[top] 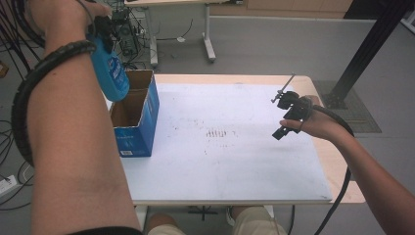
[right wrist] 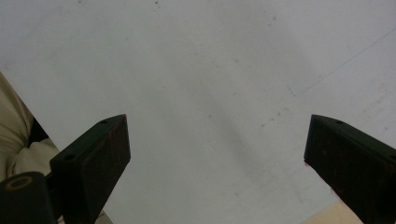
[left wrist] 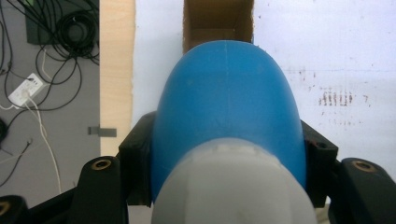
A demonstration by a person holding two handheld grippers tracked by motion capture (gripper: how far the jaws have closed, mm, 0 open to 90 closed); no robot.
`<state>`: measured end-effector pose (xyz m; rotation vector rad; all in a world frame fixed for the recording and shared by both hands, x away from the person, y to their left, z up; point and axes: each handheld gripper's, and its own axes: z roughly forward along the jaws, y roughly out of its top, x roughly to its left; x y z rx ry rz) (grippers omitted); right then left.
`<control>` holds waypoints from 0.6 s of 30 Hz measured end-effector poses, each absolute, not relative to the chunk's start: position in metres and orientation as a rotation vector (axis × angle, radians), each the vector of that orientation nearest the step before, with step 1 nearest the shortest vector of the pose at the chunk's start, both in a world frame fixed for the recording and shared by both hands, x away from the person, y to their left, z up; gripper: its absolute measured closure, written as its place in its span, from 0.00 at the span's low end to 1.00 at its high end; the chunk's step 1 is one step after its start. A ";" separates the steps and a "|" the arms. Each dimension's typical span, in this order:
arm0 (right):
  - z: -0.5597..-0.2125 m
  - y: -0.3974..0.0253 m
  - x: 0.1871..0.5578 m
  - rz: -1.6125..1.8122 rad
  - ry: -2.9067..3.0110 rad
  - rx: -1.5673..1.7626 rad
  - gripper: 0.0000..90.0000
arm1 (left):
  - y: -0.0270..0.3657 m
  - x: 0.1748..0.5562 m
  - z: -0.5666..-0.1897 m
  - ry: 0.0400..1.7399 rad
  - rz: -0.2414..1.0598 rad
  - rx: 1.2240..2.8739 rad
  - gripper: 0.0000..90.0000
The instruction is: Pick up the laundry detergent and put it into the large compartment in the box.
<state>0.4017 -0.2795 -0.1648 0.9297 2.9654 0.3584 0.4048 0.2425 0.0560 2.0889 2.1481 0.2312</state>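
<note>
Blue bottle (top: 111, 73) was clamped in the left gripper (top: 103, 29), upper left of the frame, above the open box (top: 142, 115); release remained. Right gripper (top: 286, 115) was held wide open, empty.

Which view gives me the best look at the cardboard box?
The high view: the whole open cardboard box shows at the table's left edge, below the blue bottle. The left gripper view catches just its far opening past the bottle. The right gripper view faces bare table.
</note>
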 end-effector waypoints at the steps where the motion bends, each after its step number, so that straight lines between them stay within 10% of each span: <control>1: -0.165 -0.280 0.402 0.359 2.964 0.931 0.08 | 0.243 0.405 0.052 2.153 0.227 2.084 0.42; 18: -0.170 -0.278 0.402 0.341 2.967 0.939 0.08 | 0.253 0.416 -0.020 2.176 0.177 2.089 0.42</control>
